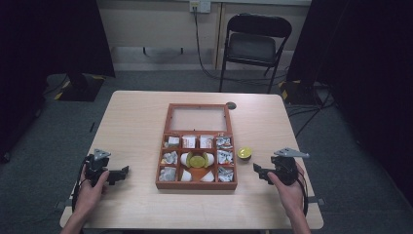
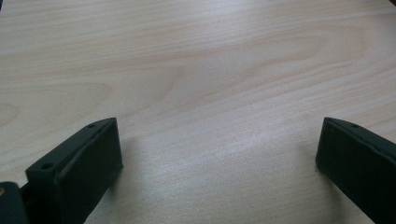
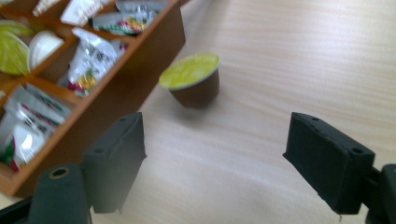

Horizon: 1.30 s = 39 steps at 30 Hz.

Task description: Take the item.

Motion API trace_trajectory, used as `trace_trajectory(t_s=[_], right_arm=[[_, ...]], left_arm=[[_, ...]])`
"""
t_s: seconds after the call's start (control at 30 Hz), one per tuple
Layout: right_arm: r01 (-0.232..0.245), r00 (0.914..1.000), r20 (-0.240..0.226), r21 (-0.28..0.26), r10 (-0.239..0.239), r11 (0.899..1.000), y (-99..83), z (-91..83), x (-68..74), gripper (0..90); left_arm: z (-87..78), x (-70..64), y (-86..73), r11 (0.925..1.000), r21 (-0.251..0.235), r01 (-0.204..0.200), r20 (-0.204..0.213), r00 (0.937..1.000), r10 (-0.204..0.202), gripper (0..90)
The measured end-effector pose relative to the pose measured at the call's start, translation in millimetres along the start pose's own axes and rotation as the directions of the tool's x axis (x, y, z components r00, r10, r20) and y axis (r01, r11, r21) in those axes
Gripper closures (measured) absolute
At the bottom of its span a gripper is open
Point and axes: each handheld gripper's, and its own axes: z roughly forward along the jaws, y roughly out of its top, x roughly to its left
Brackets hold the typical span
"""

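Capsule (image 3: 191, 83) and right hand-held gripper (image 3: 212, 158) are forming the relation that matters here: the small brown pod with its yellow-green lid is standing upright on the surface (image 1: 131, 122), ahead of the right jaws and a little toward the left of their centre line in the right gripper view. From above, the capsule (image 1: 244, 153) is sitting just beside the right wall of the wooden box (image 1: 197, 184), apart from it, and the right hand-held gripper (image 1: 256, 169) is lying near it, pointing inward toward the box. Its jaws are standing wide apart and holding nothing.

Left hand-held gripper (image 1: 125, 170) is resting on the far side of the box, well apart from the capsule, with the box lying between them; its jaws are likewise spread wide and empty, looking along bare wood in the left gripper view (image 2: 219, 154). So the right hand is plainly the nearer one.

Being round, the capsule is offering no long axis to line up with, so any approach angle should be serving. What the reach seems to be calling for is a short forward advance with a slight swing toward the box side, keeping the box-side jaw from catching the wooden wall while straddling the pod.
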Motion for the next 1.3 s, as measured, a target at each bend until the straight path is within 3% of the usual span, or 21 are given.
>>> trace_trajectory(t_s=[0.13,0.37,0.53,0.83,0.93,1.07,1.13,1.3], right_arm=[[-0.001,0.9997,0.023,0.016,0.000,1.000,-9.8,-2.1,-4.3,19.8],[-0.050,0.9968,0.063,0.016,0.049,0.999,-27.7,-5.6,-18.3,19.2],[-0.048,0.9954,0.086,0.047,0.044,0.998,-35.7,-3.0,-24.5,18.6],[-0.078,0.9840,0.168,0.103,0.060,0.992,-48.2,0.3,-37.2,16.3],[-0.067,0.9814,0.187,0.117,0.044,0.991,-47.7,3.4,-37.2,16.2],[-0.082,0.9737,0.220,0.104,0.058,0.991,-49.1,4.1,-40.0,13.8],[-0.079,0.9714,0.229,0.067,0.062,0.995,-52.8,4.9,-40.6,13.1],[-0.079,0.9691,0.237,0.038,0.067,0.996,-56.0,5.4,-39.6,13.0]], left_arm=[[0.0,0.0,0.0,1.0000,0.000,0.000,0.000,1.0000,0.000,0.0],[0.0,0.0,0.1,1.0000,0.000,-0.001,-0.002,1.0000,0.001,0.0],[0.4,0.1,0.2,1.0000,-0.002,-0.003,-0.003,1.0000,0.003,0.0],[0.5,0.1,0.3,1.0000,-0.002,-0.003,-0.002,1.0000,0.003,0.0],[0.5,0.1,0.3,1.0000,-0.002,-0.003,-0.002,1.0000,0.003,0.0],[0.7,0.1,0.5,1.0000,0.000,-0.004,0.000,1.0000,0.004,0.0],[1.5,-0.1,0.9,1.0000,-0.004,0.000,0.002,1.0000,0.000,0.0],[1.8,-0.2,1.2,1.0000,-0.004,0.000,0.003,1.0000,0.000,0.0]])
